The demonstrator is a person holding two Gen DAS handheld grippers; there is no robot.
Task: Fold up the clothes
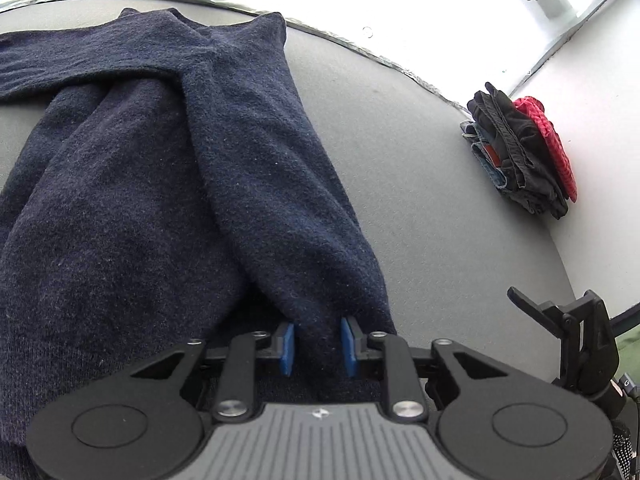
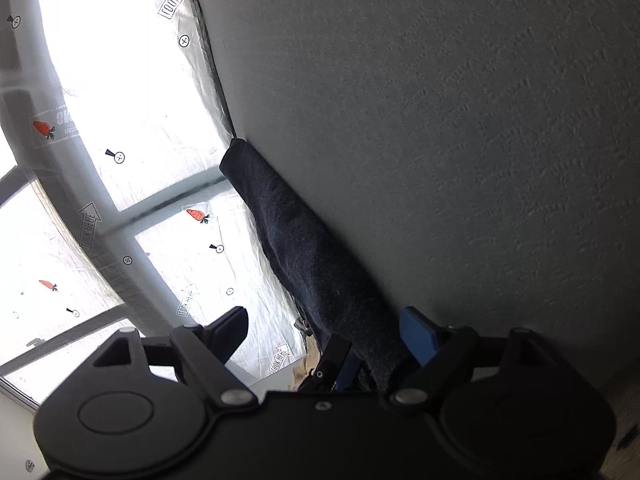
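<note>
A navy sweater (image 1: 132, 184) is spread over the grey table (image 1: 432, 184), one fold of it clamped between the blue pads of the left gripper (image 1: 318, 346). The fold is best carried over evenly, kept taut. Bare table lies rightward, a stack of folded clothes (image 1: 520, 156) near the far edge. The right gripper (image 2: 324, 336) is seen with fingers apart, dark fabric passing between them.
</note>
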